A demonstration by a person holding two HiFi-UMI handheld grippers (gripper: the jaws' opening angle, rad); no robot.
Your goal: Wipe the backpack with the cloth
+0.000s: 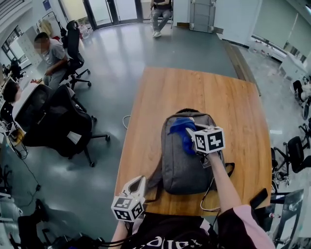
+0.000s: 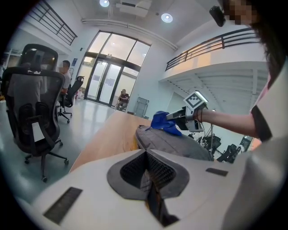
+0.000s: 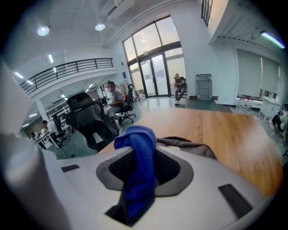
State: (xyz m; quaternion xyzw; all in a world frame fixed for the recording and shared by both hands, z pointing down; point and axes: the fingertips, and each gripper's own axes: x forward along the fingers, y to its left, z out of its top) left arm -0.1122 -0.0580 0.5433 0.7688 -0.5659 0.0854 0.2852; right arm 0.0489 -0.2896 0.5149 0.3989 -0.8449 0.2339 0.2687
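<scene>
Backpack [image 1: 187, 163]: grey, lying flat on the wooden table [image 1: 194, 92] by its near edge; right arm covers its right side.
Cloth [image 1: 181, 127]: blue, bunched on the backpack's far end; its tail is hidden inside the claw.
Right claw [image 1: 191, 137]: clenched on the cloth.
Left claw [image 1: 137, 184]: at the table's near-left corner, clamped on the backpack strap [image 2: 150, 191]; the strap end is hidden.

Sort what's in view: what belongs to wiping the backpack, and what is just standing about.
In the job:
- backpack
- blue cloth, clamped in the right tongs
- left tongs, shut on the backpack's strap
- wooden table under the backpack

Standing about:
- black office chair
- seated person at the desks
- another person by the doors
</scene>
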